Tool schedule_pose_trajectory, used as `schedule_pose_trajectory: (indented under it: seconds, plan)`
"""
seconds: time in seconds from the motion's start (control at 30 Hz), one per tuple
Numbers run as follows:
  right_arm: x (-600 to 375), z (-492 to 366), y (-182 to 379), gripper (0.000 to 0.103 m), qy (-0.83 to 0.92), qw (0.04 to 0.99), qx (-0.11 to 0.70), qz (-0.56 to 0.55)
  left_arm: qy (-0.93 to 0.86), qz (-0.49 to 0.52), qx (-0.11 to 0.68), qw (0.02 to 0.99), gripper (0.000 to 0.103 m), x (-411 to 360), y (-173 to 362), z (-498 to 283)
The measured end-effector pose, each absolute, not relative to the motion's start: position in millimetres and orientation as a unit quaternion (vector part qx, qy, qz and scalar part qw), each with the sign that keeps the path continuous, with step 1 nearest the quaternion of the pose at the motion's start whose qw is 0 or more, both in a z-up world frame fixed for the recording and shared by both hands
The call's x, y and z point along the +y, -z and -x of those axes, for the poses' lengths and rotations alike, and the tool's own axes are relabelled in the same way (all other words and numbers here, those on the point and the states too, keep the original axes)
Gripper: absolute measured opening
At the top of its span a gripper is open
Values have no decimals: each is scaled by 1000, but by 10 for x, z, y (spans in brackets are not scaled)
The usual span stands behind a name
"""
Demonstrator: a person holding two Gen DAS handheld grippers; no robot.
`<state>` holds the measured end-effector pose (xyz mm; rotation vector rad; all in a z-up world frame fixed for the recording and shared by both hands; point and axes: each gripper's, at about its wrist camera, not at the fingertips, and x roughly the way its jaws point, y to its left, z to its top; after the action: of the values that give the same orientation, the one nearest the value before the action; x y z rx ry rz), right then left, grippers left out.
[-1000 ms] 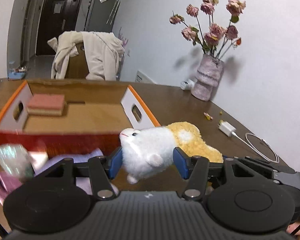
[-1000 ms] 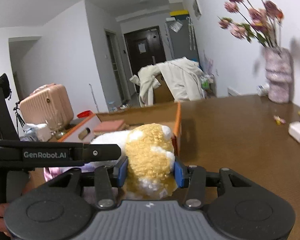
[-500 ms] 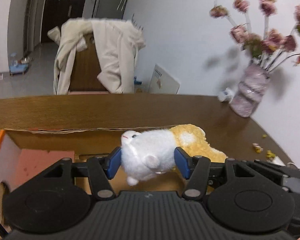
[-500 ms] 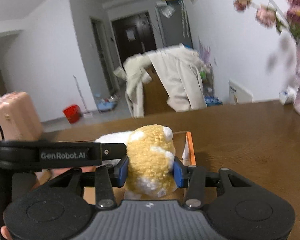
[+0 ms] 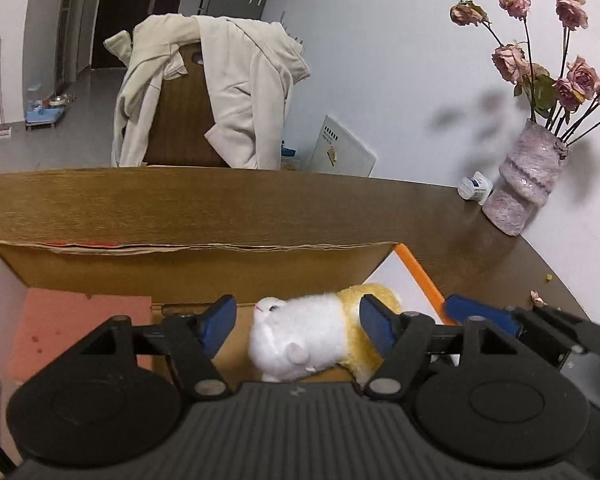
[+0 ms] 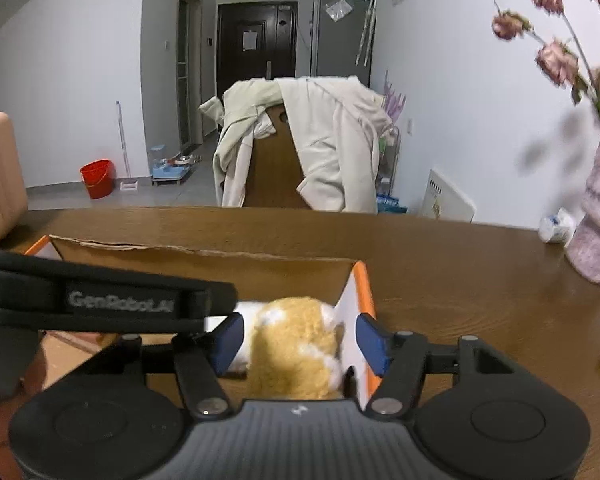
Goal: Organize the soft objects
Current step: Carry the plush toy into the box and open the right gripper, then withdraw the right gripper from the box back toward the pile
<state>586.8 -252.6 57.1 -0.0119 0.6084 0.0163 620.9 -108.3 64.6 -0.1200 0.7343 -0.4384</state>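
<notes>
A white and yellow plush hamster (image 5: 300, 334) lies in the right end of an open cardboard box (image 5: 188, 264) with orange edges; its yellow back shows in the right wrist view (image 6: 296, 344). My left gripper (image 5: 298, 320) is open, its blue pads apart from the toy's white head. My right gripper (image 6: 300, 338) is open around the yellow rear, pads clear of it. A pink sponge (image 5: 76, 320) lies in the box's left part.
The box (image 6: 204, 256) stands on a brown wooden table (image 5: 220, 208). A pink vase of dried roses (image 5: 524, 188) and a small white bottle (image 5: 474, 186) stand at the far right. A chair draped with a cream jacket (image 5: 216, 92) stands behind the table.
Both grippers carried the hamster over the box, lowered it inside and opened. The toy now rests in the box, free of both sets of pads.
</notes>
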Motion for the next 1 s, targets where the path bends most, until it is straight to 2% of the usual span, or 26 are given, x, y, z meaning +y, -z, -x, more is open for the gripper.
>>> schedule_pose_trajectory:
  seconds: [0.17, 0.43, 0.57, 0.67, 0.8, 0.87, 1.0]
  plan:
    - [-2692, -5516, -1011, 61, -17, 963, 267, 3, 206, 49, 320, 924, 76, -919, -1115, -5813]
    - [-2946, -4471, -1758, 64, -14, 978, 210, 16, 181, 16, 243, 953, 87, -537, -2010, -4806]
    - [-2999, -3893, -1946, 69, -15, 981, 192, 19, 173, 5, 212, 962, 91, -346, -2205, -4192]
    - [-2979, -3465, -1966, 72, -33, 983, 180, 16, 184, -1, 187, 965, 97, -133, -2161, -3669]
    - [-2883, -2798, -1830, 77, -61, 985, 159, 8, 163, -20, 152, 975, 99, 114, -1906, -2942]
    - [-2814, -2445, -1721, 83, -66, 987, 145, 4, 154, -24, 136, 978, 101, 231, -1719, -2572]
    - [-2666, -1864, -1471, 88, -76, 988, 134, -12, 150, 7, 140, 979, 102, 483, -1356, -1938]
